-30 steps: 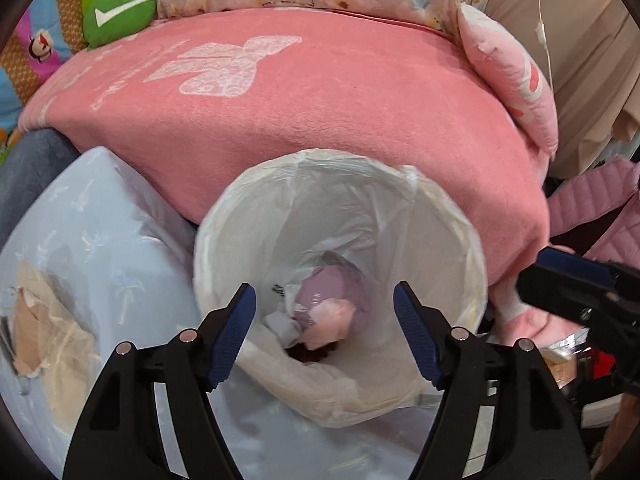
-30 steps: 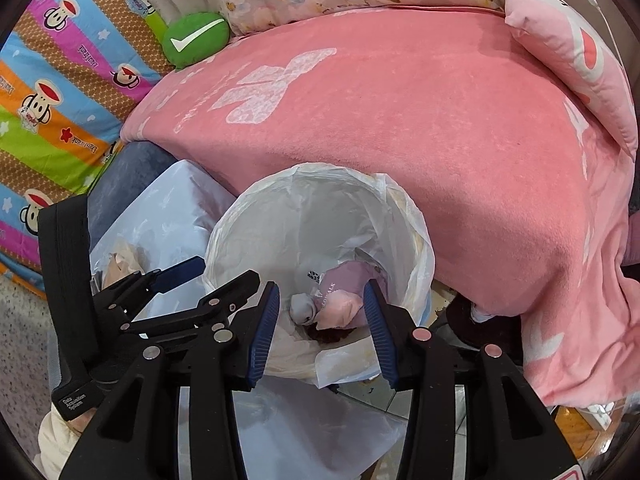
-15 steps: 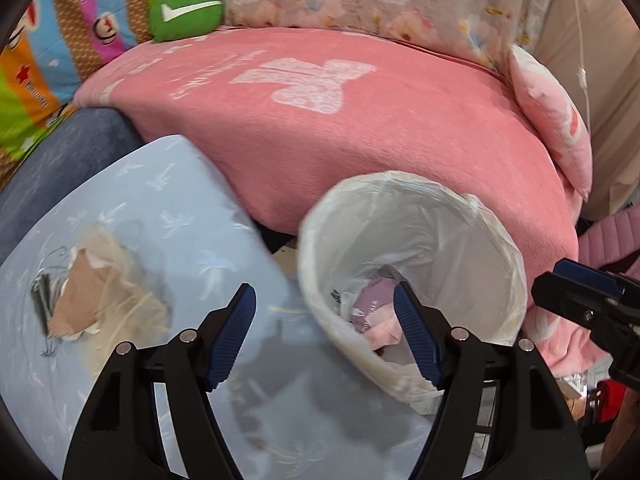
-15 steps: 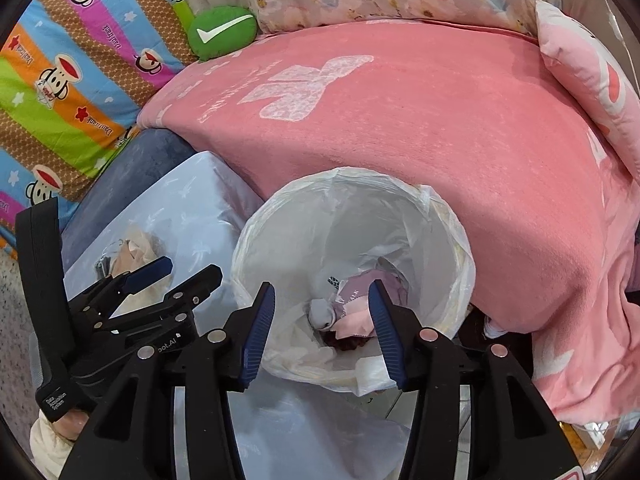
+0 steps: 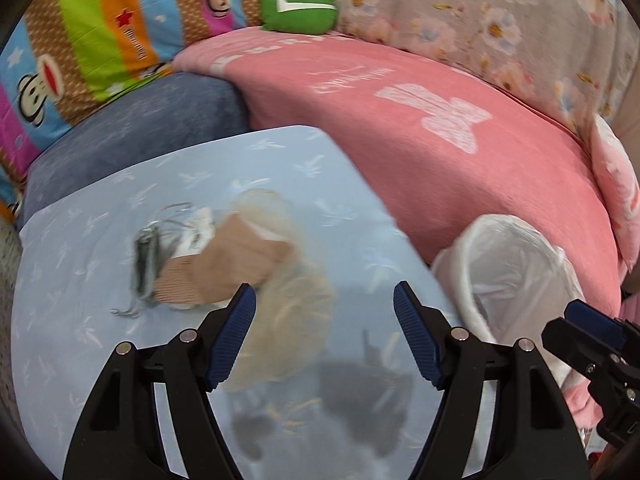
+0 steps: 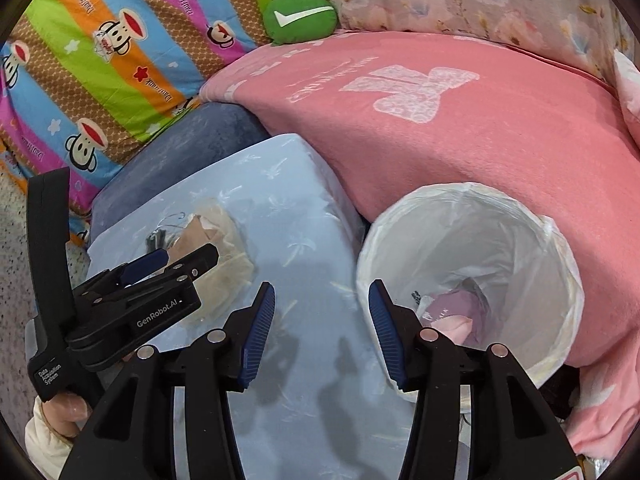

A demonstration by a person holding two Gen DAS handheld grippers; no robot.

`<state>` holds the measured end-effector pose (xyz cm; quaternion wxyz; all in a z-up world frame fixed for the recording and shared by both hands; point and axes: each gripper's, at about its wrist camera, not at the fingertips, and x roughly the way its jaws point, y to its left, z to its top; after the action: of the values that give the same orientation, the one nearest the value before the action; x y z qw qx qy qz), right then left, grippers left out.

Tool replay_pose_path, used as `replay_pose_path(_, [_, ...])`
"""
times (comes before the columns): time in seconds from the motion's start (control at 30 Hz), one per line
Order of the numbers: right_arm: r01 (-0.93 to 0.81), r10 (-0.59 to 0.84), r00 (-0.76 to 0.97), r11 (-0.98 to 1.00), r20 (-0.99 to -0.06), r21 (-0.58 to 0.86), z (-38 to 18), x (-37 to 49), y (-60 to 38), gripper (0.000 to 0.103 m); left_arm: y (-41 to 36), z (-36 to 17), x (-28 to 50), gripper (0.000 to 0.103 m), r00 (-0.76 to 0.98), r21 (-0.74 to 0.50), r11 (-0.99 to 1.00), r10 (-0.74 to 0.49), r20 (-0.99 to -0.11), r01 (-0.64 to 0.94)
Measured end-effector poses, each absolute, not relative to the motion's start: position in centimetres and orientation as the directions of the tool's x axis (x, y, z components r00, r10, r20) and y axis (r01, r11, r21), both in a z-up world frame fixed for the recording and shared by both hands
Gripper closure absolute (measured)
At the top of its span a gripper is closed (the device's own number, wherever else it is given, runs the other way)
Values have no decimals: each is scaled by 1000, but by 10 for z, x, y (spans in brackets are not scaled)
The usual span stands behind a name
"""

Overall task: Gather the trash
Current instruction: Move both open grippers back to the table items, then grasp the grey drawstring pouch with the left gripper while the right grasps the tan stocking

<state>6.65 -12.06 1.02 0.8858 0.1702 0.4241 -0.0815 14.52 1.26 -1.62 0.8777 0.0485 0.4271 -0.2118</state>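
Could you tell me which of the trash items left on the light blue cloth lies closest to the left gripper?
The translucent beige plastic bag: it lies right beside the left gripper, reaching between its open fingers. The tan sock-like piece and the tangled wire bundle lie farther off.

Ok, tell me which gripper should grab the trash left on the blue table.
Left. The left gripper hangs open right beside the trash pile; the right gripper sits nearer the bin.

Bare blue tabletop (image 6: pixel 304 216) lies open between the trash pile (image 6: pixel 216 236) and lined bin (image 6: pixel 472 264).
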Motion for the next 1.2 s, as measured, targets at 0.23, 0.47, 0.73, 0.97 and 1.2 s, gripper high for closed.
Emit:
replay_pose_path(0.23, [197,58,629,953,-775,232,3,104,-69,55,73,-25,171,30,568,-99,953,-252,-784,285])
replay_pose_path(0.47, [124,106,625,965,-774,233,-10,149,-26,55,120,-33,198,26,579,-108,976,-201,-790,191])
replay_pose_path(0.73, [77,137,606,970,-783,230,-35,200,10,55,140,-45,229,22,553,-156,972,-229,-801,176])
replay_pose_path(0.97, [90,127,587,971,-799,220,-59,233,21,55,135,-57,249,23,520,-191,962,-267,-812,196])
replay_pose_path(1.2, [112,109,556,972,-824,205,-84,249,20,65,139,-73,263,57,452,-262,945,-324,-831,196])
